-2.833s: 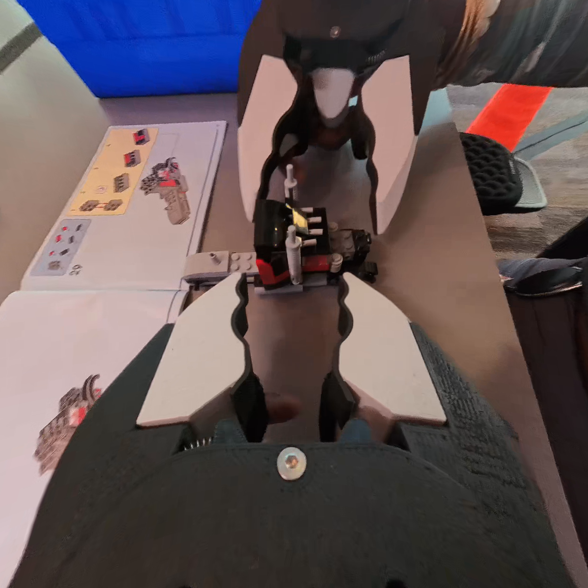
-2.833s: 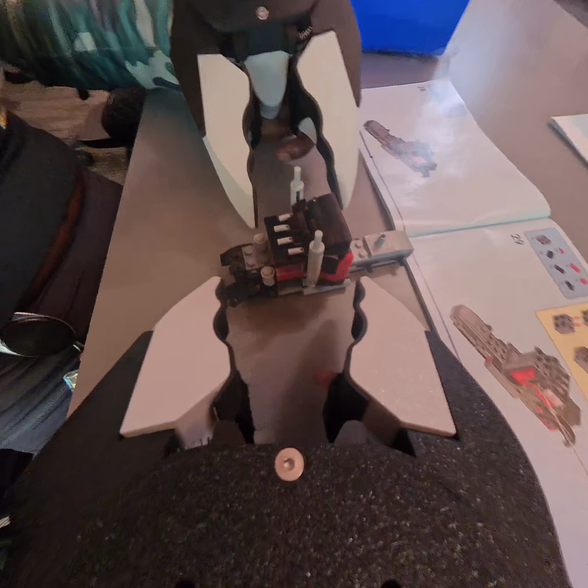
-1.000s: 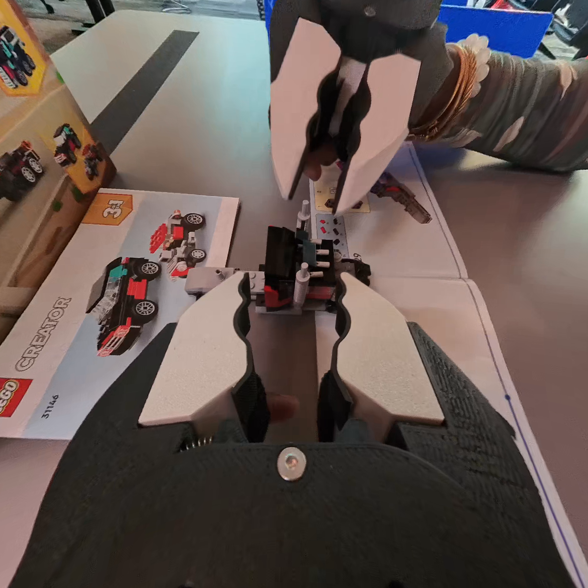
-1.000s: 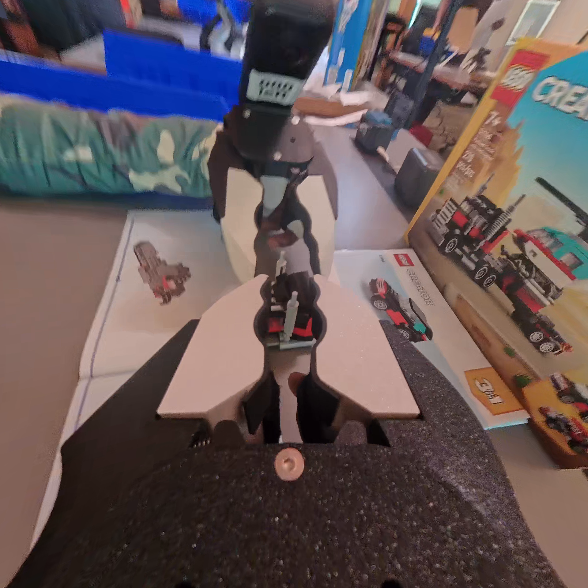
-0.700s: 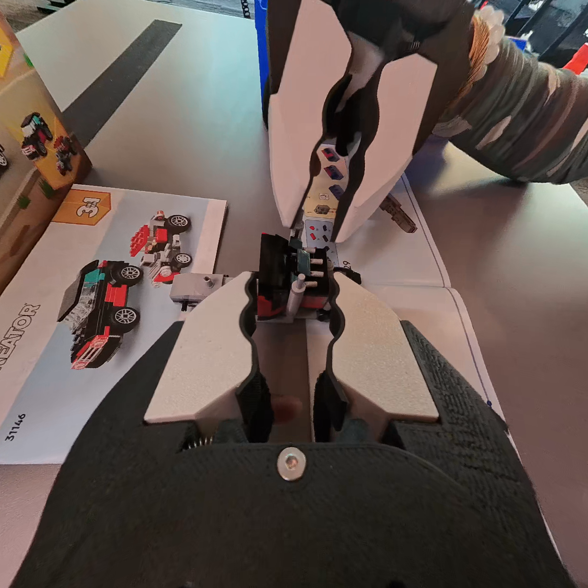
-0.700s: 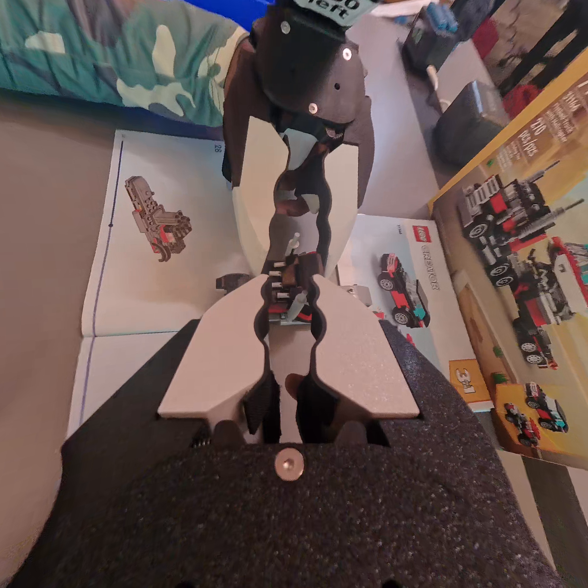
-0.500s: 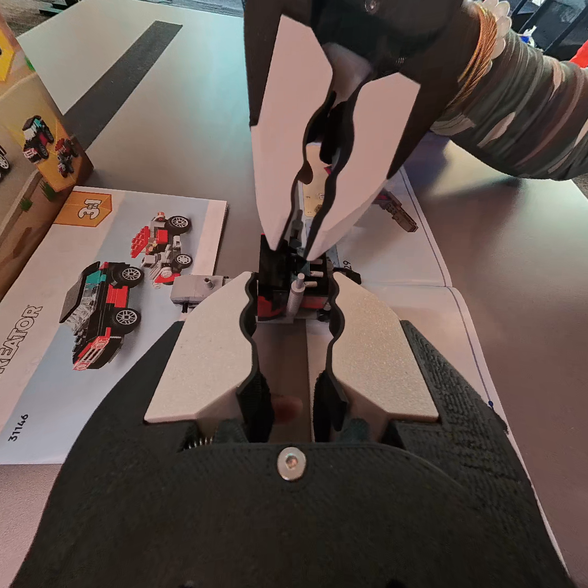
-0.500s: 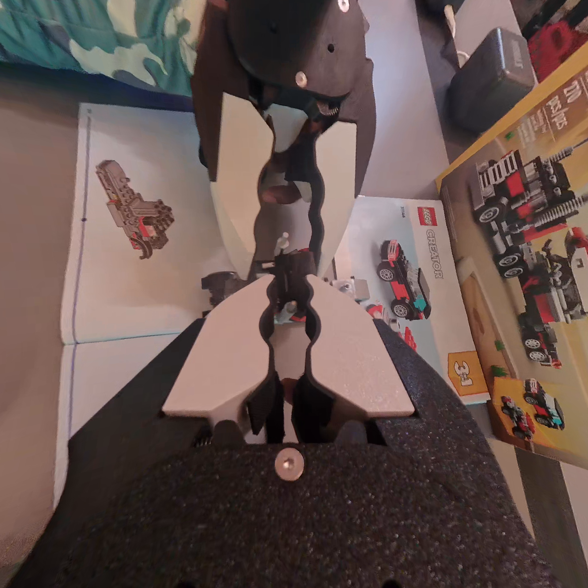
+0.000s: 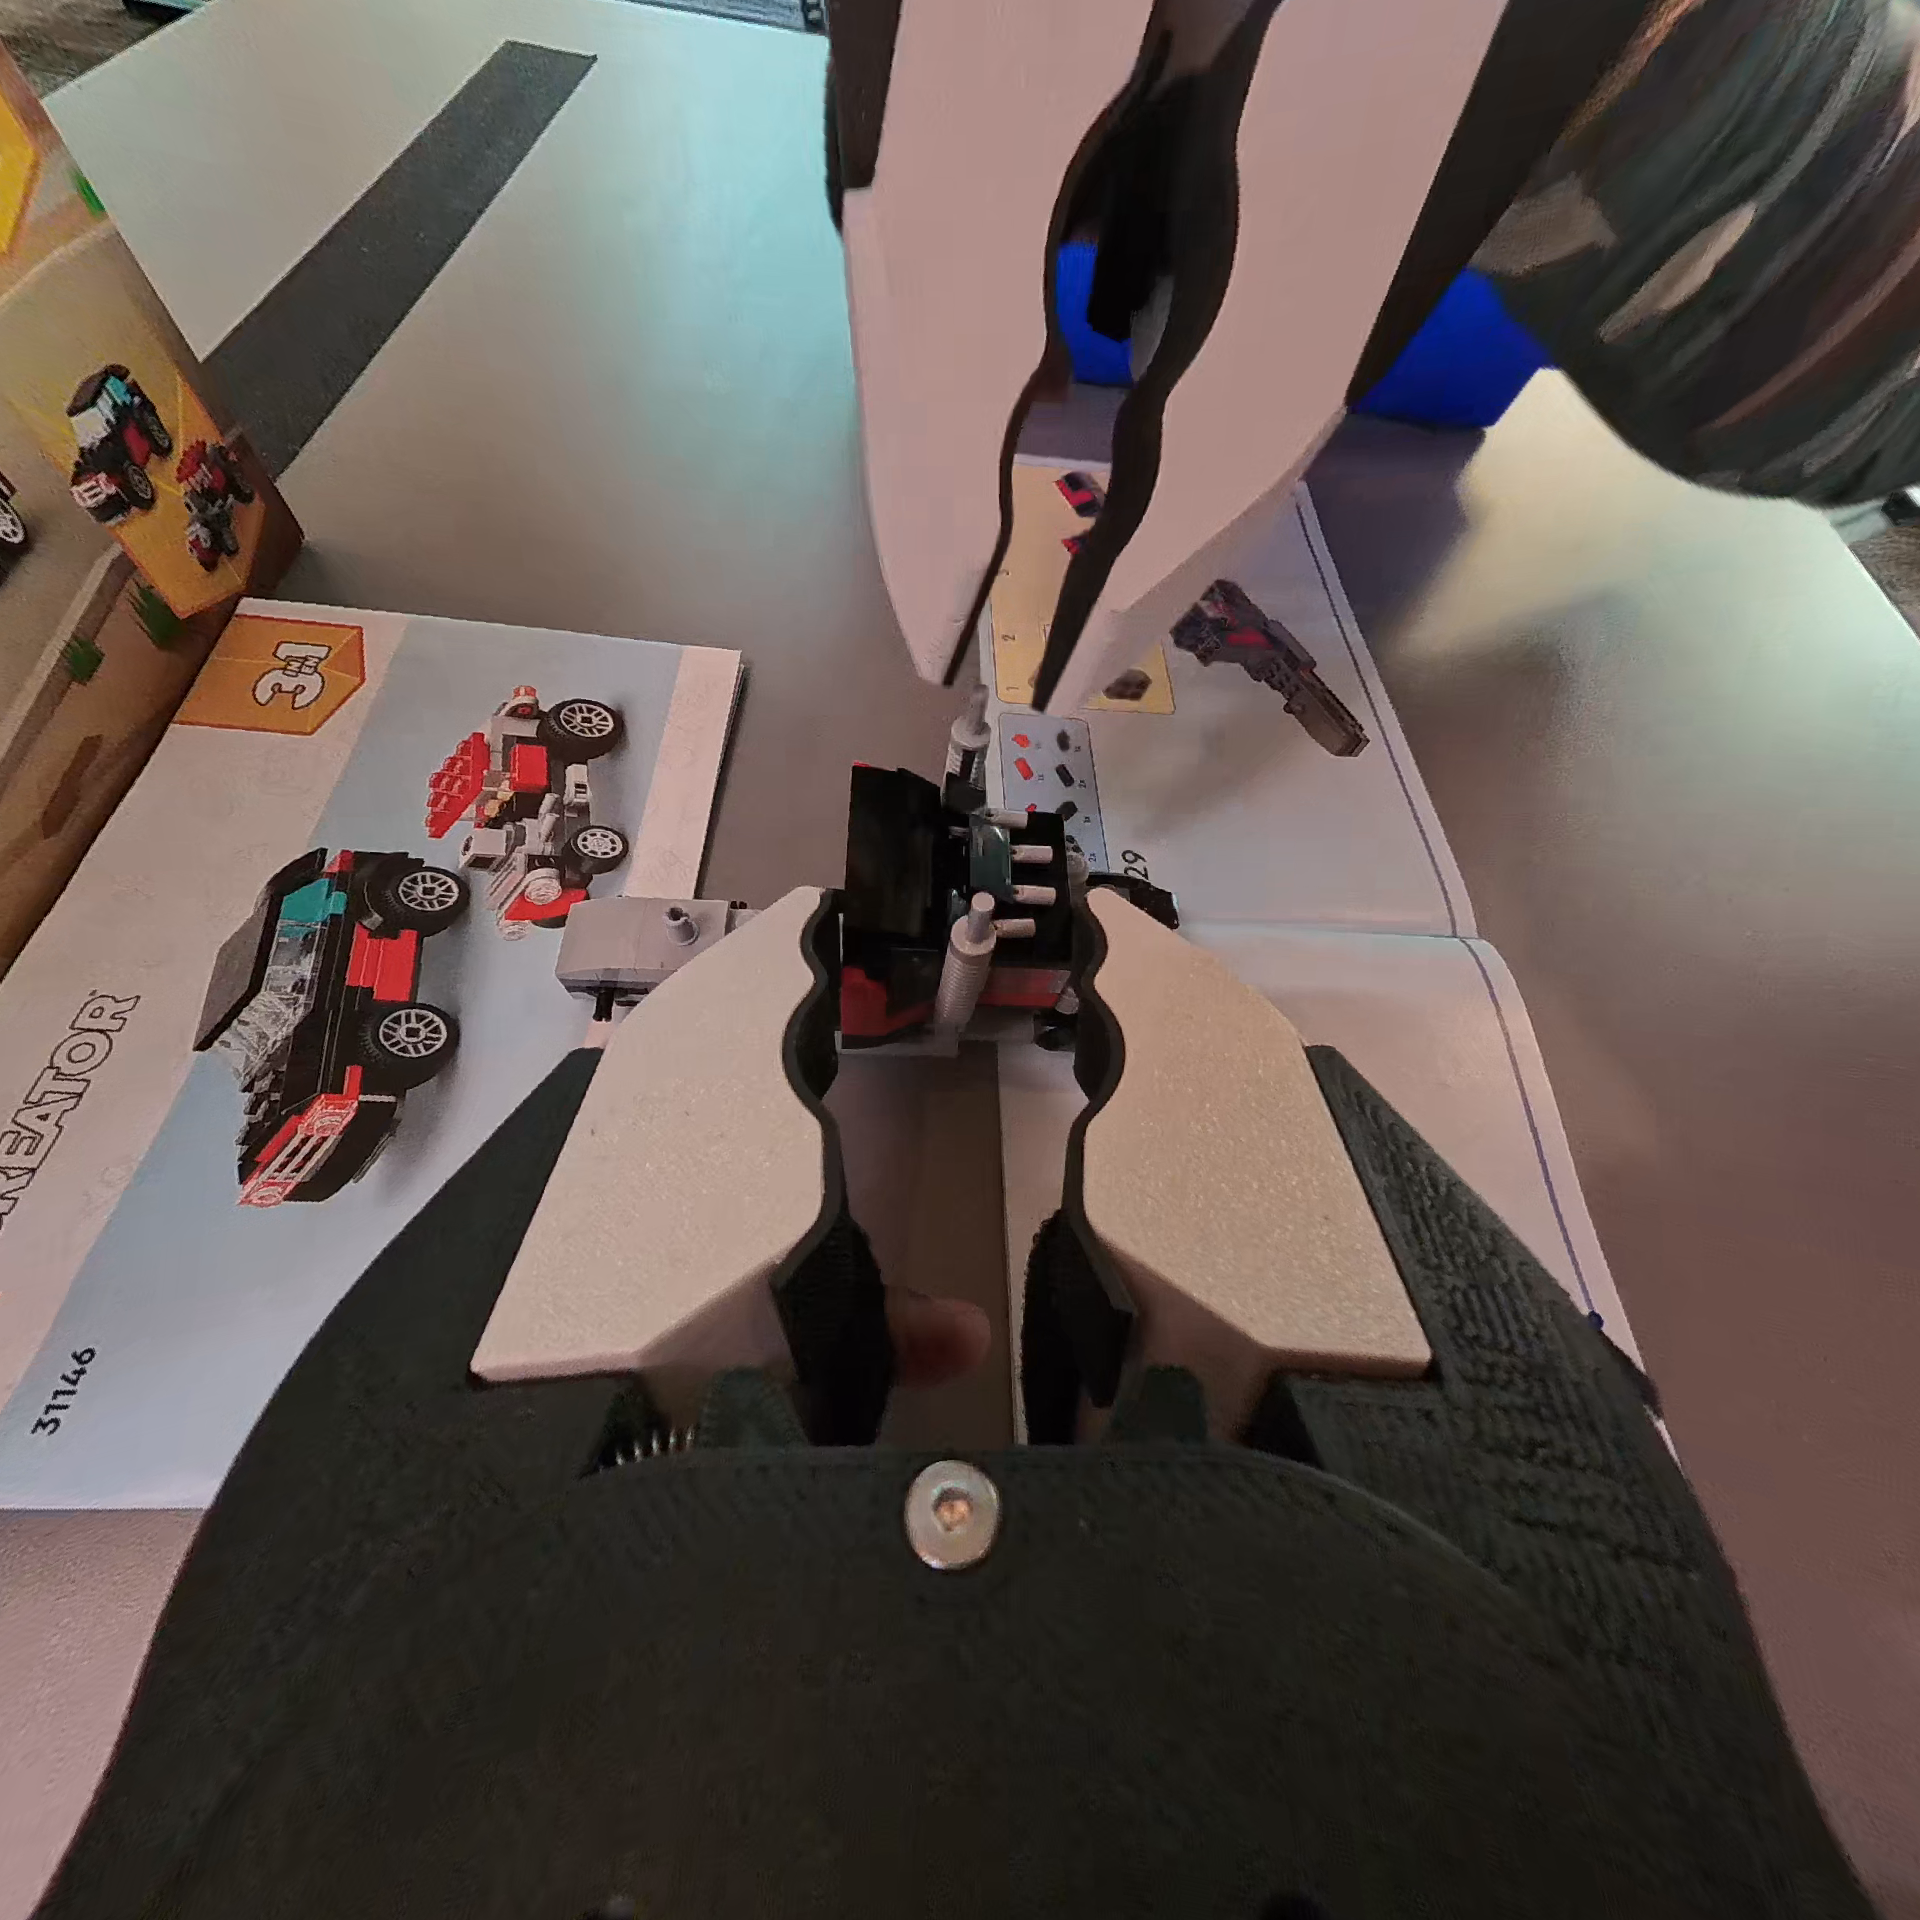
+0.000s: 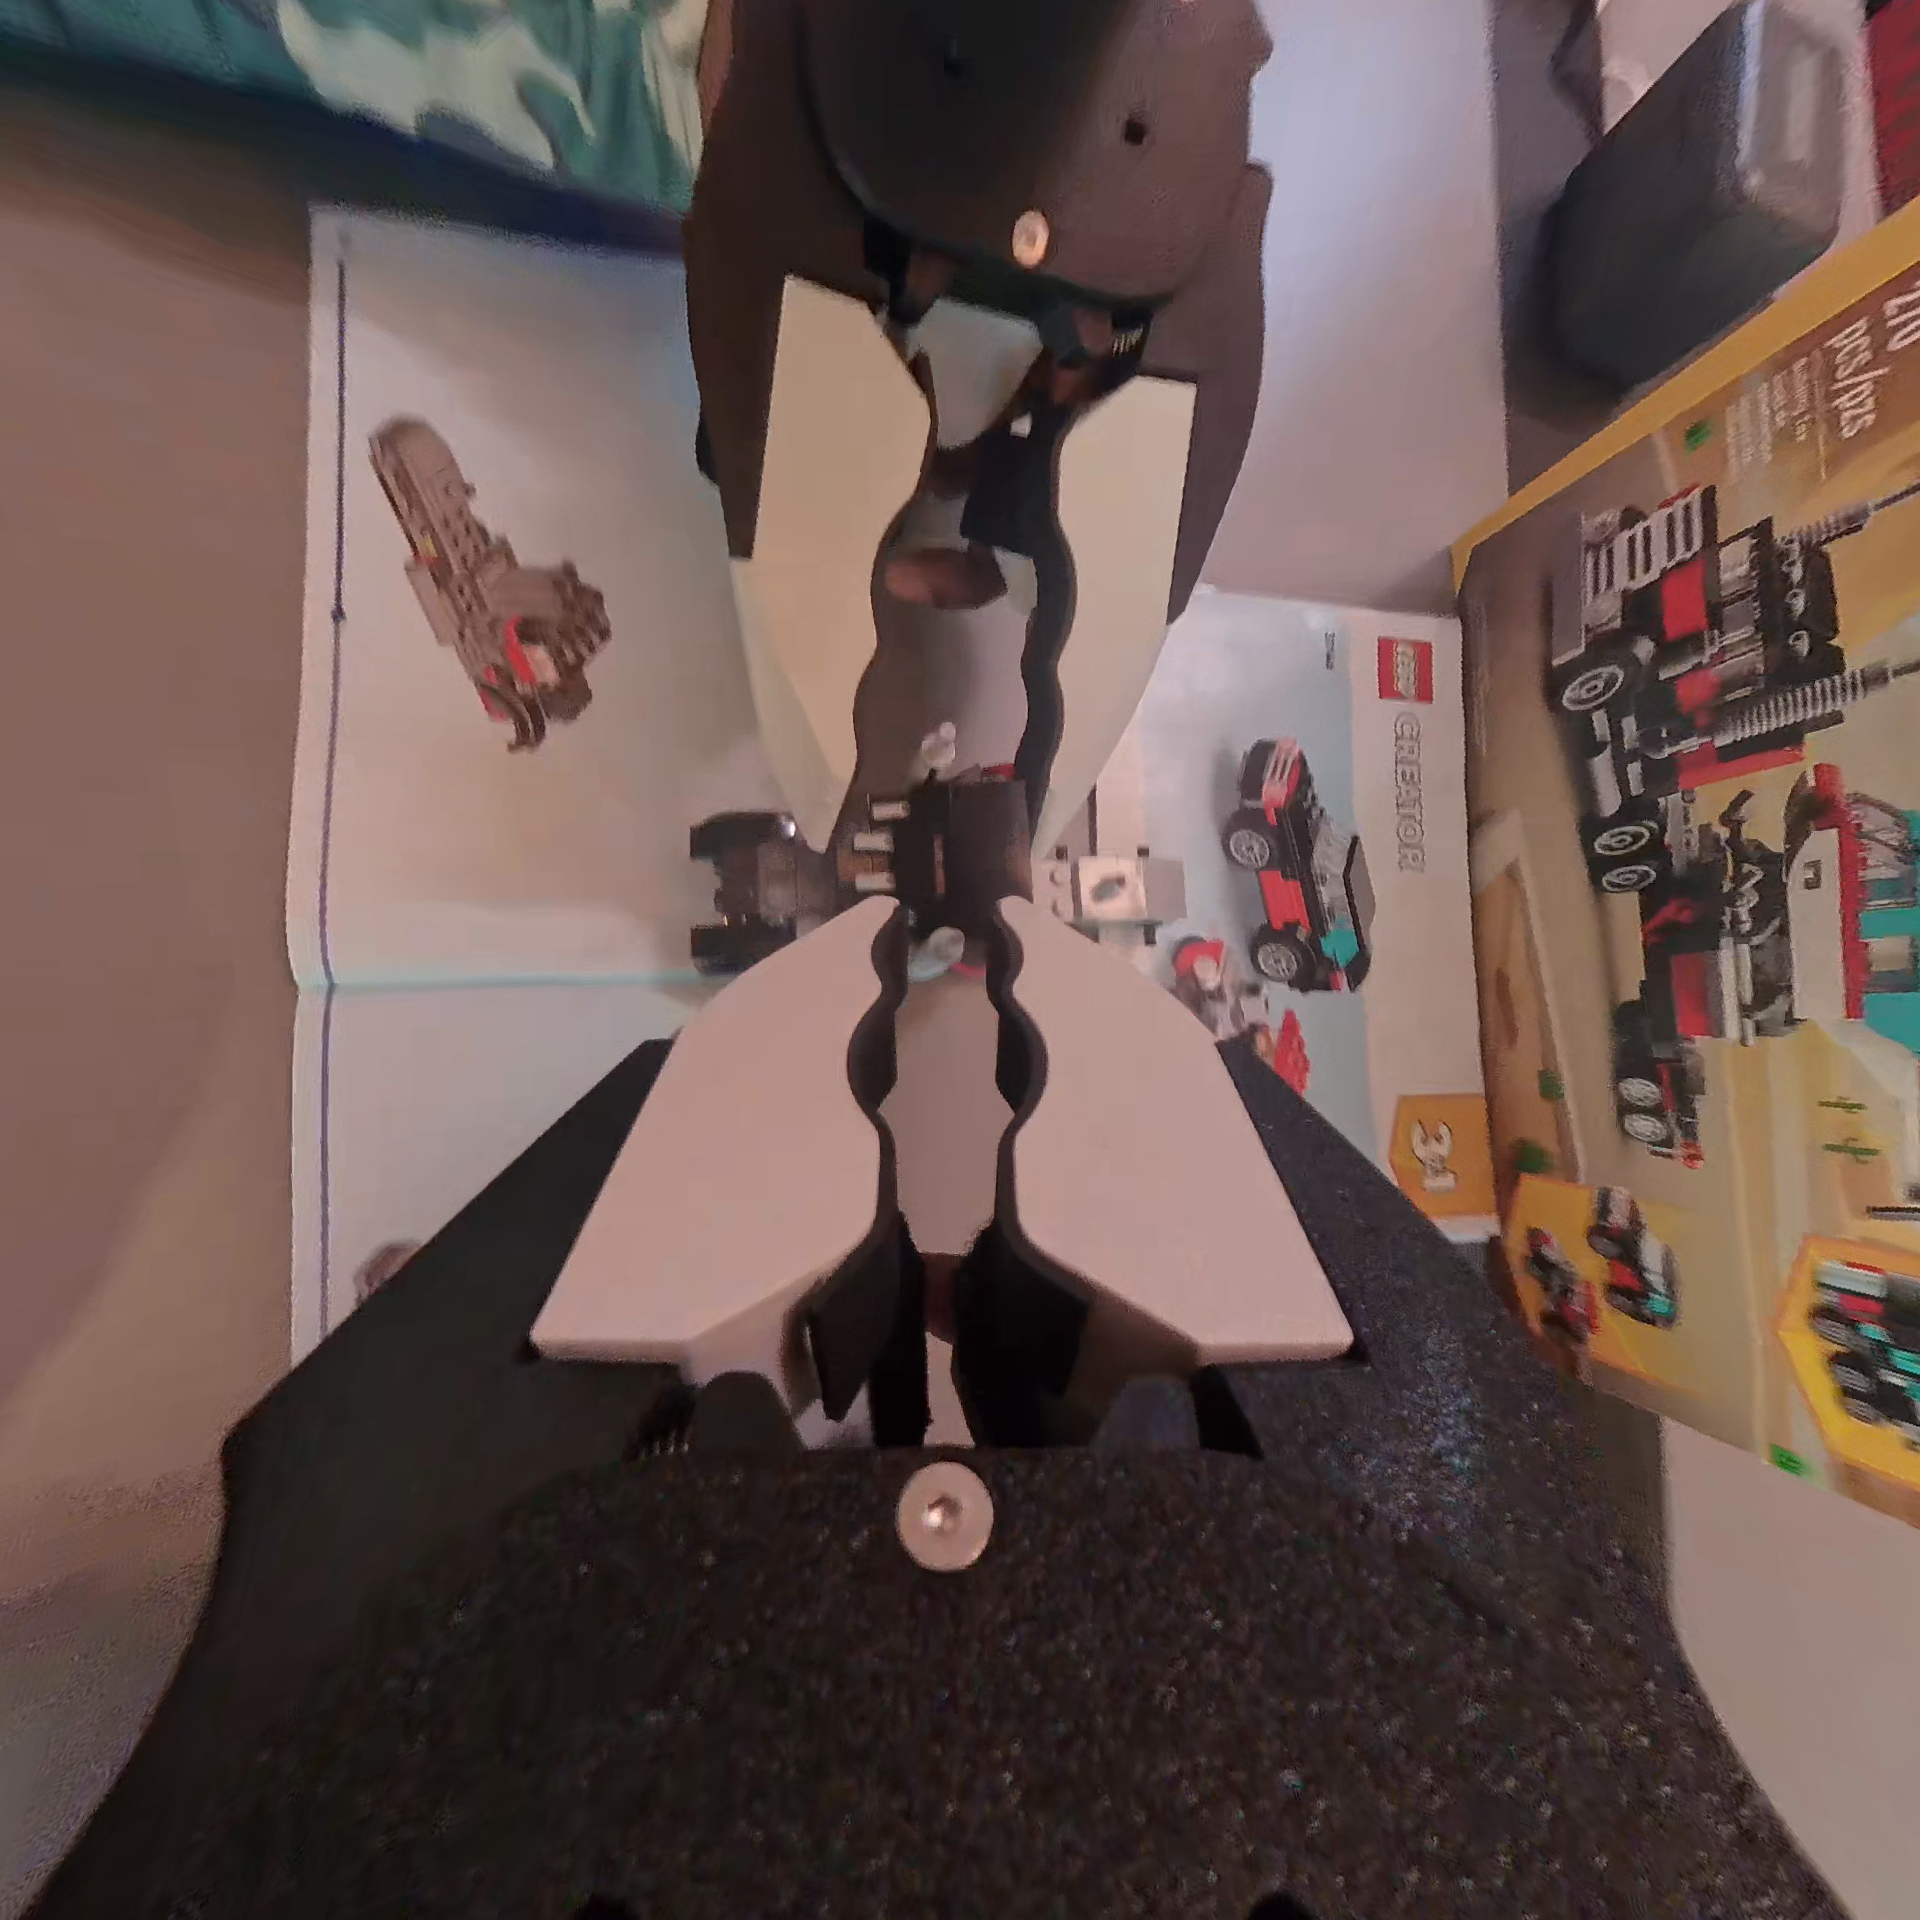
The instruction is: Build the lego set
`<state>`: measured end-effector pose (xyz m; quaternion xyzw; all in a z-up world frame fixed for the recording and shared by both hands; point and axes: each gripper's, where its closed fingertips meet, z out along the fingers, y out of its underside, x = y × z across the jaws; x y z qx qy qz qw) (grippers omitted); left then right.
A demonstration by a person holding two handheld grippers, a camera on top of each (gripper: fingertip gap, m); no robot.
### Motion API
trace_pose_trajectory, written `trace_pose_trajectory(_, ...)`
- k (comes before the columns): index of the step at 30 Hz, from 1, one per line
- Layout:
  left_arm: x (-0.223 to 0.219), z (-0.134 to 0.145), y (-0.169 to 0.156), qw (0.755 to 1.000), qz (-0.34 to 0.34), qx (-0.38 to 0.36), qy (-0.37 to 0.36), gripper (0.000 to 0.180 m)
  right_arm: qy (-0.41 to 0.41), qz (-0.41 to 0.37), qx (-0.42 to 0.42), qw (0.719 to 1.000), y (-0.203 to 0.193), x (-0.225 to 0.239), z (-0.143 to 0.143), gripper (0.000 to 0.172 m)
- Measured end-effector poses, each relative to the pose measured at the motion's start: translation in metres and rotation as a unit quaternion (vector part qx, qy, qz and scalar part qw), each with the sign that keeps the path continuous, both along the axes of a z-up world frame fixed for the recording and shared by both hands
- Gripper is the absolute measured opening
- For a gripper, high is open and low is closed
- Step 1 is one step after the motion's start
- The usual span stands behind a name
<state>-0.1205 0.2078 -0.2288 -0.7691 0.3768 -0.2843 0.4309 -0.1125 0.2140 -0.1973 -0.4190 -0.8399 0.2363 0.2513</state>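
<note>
A small brick-built model [image 9: 961,914], black and red on a grey base with pale grey upright pins, stands on the table between the fingertips of the left gripper [image 9: 956,966]; the jaws stand part-open at the model's width and both pads appear to press its flanks. The right gripper [image 9: 997,691] hangs directly above and beyond it, tips pointing down, its jaws narrowed to a slim gap that is bare in the left wrist view, with the far upright pin [image 9: 971,727] just below the tips. A loose grey block [image 9: 649,940] lies just left of the left gripper's fingers, on a closed instruction booklet [image 9: 312,935]; an open booklet [image 9: 1299,790] lies ahead and to the right, a printed box [image 10: 1704,831] farther left. By judgement, the model is light, rigid and smooth-sided, but it separates at its joints under pressure; the broad lower body offers the safest hold, whereas the slender pins are likely to pop off.
</note>
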Motion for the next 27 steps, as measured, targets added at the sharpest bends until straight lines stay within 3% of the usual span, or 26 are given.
trace_pose_trajectory(3, -0.001, 0.0, -0.001, 1.0, -0.001, -0.004, 0.001, 0.043, -0.063, 0.025, 0.029, 0.997, -0.003, 0.002, -0.004, 0.014)
trace_pose_trajectory(11, -0.001, 0.0, -0.001, 1.0, -0.001, -0.005, 0.005, 0.043, -0.142, 0.055, 0.099, 0.983, -0.001, -0.001, -0.019, 0.013)
trace_pose_trajectory(27, 0.001, 0.0, 0.001, 1.0, 0.001, -0.001, 0.003, 0.043, -0.158, 0.112, 0.139, 0.971, 0.002, -0.001, -0.023, 0.008)
